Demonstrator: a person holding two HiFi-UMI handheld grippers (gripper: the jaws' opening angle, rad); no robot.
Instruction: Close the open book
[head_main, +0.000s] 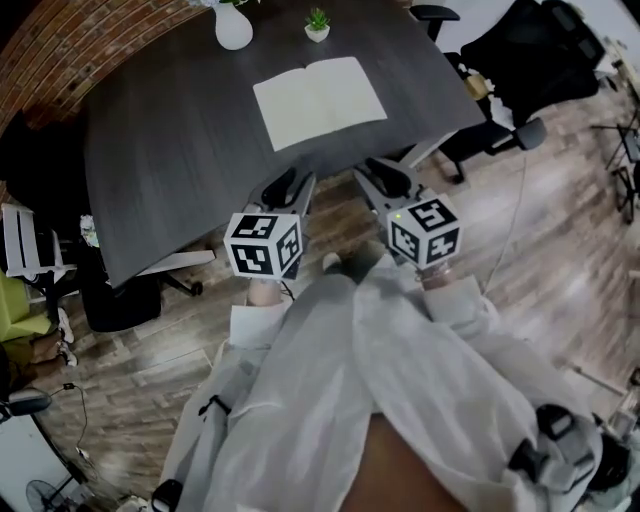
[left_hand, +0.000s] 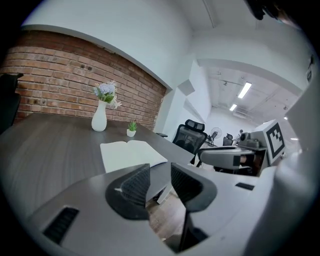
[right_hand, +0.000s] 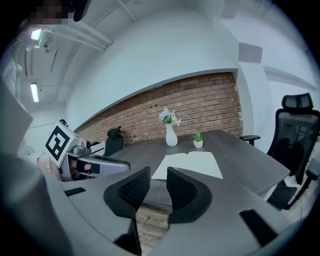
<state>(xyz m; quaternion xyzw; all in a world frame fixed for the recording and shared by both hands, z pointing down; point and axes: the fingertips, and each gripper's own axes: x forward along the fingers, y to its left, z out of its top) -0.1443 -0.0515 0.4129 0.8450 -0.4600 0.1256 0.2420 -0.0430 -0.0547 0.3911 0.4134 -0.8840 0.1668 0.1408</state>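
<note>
White book (head_main: 319, 100) lies open, upper centre; left claw (head_main: 292, 186) and right claw (head_main: 378, 178) hang open, empty, below it. Approach stage, likely; next, reach one cover.

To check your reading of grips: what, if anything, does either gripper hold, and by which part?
Nothing: left gripper and right gripper are open and empty; the open white paper book lies untouched.

White sleeves (head_main: 452, 302), checkered marker cubes (head_main: 264, 245), black ribbed fingers (left_hand: 134, 184)
</note>
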